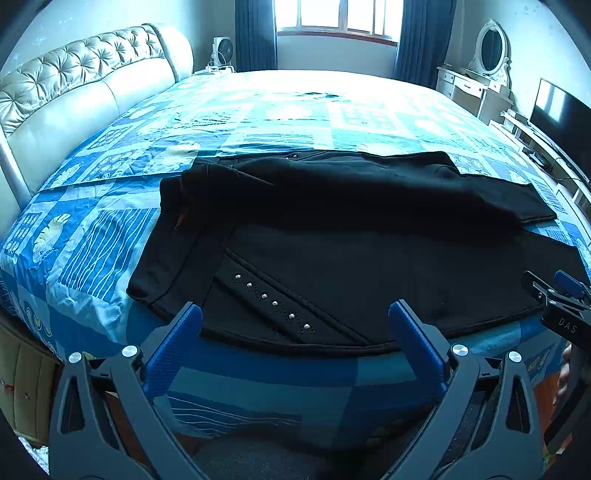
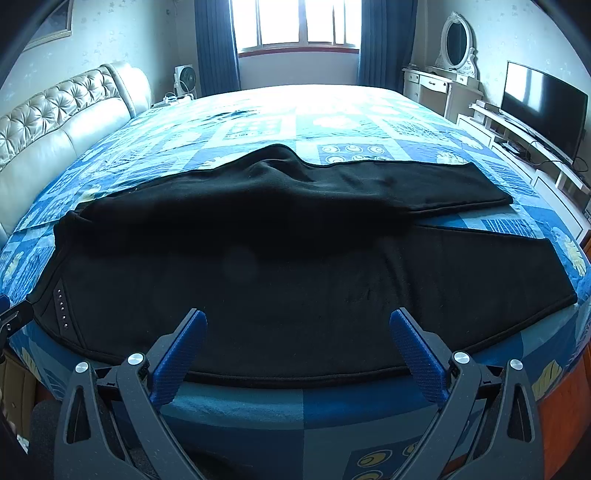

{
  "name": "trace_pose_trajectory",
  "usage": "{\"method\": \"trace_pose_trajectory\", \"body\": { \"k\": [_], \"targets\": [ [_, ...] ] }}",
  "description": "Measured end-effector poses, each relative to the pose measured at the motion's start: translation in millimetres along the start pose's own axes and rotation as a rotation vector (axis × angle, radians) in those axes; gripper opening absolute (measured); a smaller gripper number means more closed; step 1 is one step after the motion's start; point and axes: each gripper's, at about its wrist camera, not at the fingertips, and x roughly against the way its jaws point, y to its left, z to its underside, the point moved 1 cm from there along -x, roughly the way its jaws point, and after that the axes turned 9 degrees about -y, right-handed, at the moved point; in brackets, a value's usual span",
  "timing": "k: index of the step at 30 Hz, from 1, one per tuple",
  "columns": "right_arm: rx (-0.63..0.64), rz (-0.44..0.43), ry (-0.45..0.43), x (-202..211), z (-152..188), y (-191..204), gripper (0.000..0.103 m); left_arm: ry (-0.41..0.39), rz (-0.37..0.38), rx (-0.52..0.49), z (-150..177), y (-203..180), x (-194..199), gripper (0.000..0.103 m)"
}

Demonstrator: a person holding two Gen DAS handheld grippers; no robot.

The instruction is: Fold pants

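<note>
Black pants [image 1: 332, 236] [image 2: 295, 266] lie spread across the near part of the bed, waistband to the left, both legs running right. A row of silver studs [image 1: 273, 302] marks the pocket near the waist. My left gripper [image 1: 295, 314] hovers open at the pants' near edge by the studs, nothing between its blue pads. My right gripper [image 2: 297, 321] stands open over the near leg's front edge, also holding nothing. The right gripper [image 1: 565, 295] shows at the right margin of the left wrist view; the left gripper [image 2: 11, 314] peeks in at the left edge of the right wrist view.
The bed [image 1: 258, 122] has a blue patterned quilt and a tufted cream headboard [image 1: 74, 81] on the left. A dressing table with an oval mirror [image 2: 456, 40] and a TV [image 2: 543, 107] on a low shelf stand to the right. A window [image 2: 295, 22] is behind.
</note>
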Motion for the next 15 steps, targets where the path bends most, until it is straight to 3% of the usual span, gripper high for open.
{"method": "trace_pose_trajectory", "body": {
  "k": [15],
  "targets": [
    [0.006, -0.003, 0.002, -2.1, 2.1, 3.4, 0.099, 0.001, 0.001, 0.000, 2.5, 1.8, -1.2, 0.101]
  ]
}}
